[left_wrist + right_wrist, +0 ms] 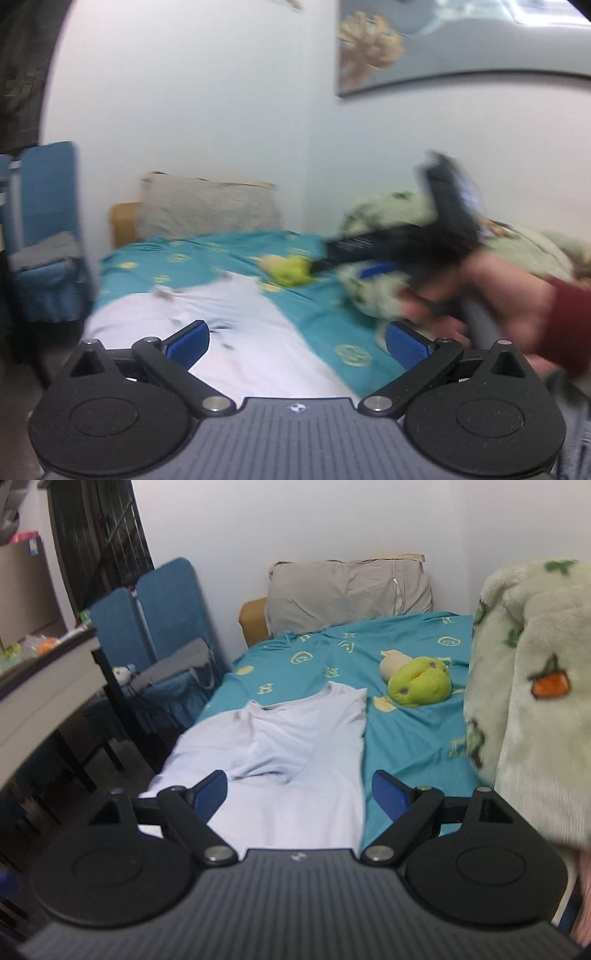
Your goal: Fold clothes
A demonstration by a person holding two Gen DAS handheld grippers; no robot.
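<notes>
writing: we read loose letters on the teal bed sheet (406, 738), "h", "n", "m", plus smiley rings; nothing else legible.
shirt: white shirt (295, 760) lies flat on the bed's left half, sleeve folded in across the chest.
left tongs (295, 341): spread wide, nothing between the blue pads.
right tongs (299, 794): spread wide, empty, above the shirt's lower part.
bed: grey pillow (351, 590) at the head, green plush toy (419, 683) right of the shirt, fleece blanket (524, 686) at the right edge.
room: white walls, blue chair (155, 627) left of the bed, framed picture (443, 48) on the wall.

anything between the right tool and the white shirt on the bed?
Nothing visible. The open right tool hangs above the pale white cotton shirt lying on the teal sheet; the green plush toy sits off to the side.
</notes>
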